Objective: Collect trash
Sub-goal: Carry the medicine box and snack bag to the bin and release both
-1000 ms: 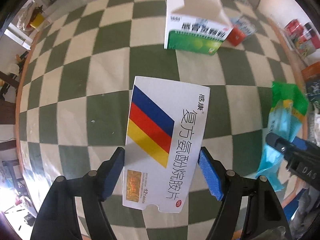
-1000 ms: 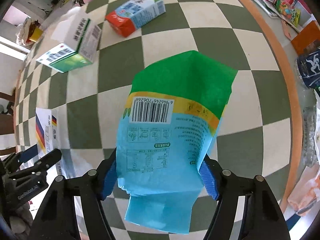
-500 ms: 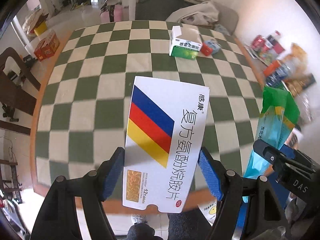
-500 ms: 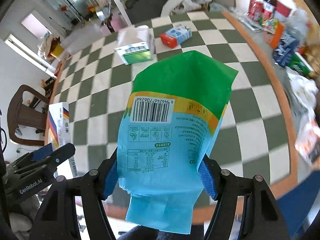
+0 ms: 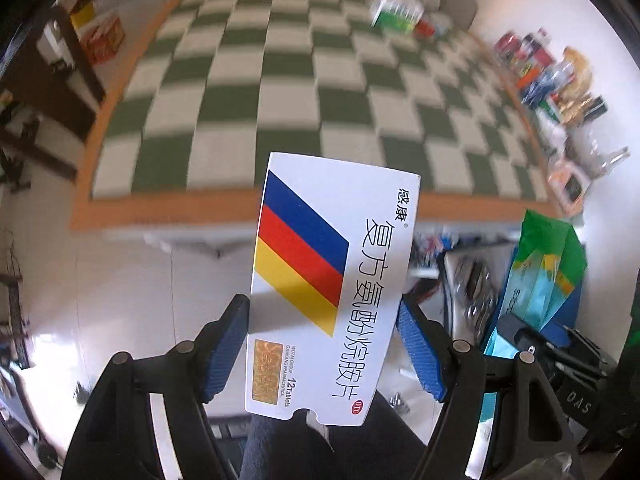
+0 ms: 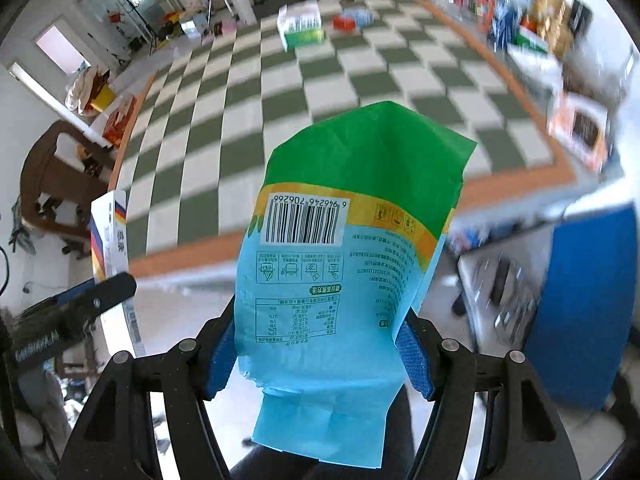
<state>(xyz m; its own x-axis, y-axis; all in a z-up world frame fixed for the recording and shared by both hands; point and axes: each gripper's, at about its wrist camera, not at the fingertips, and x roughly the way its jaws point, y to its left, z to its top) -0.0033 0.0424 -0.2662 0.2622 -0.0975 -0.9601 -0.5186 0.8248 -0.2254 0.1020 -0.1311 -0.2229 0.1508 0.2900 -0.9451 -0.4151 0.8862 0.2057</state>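
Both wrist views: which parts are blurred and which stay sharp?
Left wrist view: the checkered table and the shelf clutter smear with motion, while the held white pill box reads crisply. Right wrist view: the same smear, strongest at the right edge; the green-and-blue packet is sharp.

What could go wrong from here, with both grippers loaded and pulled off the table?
1. The left gripper pinches only the lower part of the white medicine box; most of it sticks out, so a fast swing could lever it loose.
2. The right gripper holds a limp blue-green snack bag; thin film can slide out of the pads.
3. A green-white box and a red-blue carton remain on the checkered table, so another trip is likely needed.
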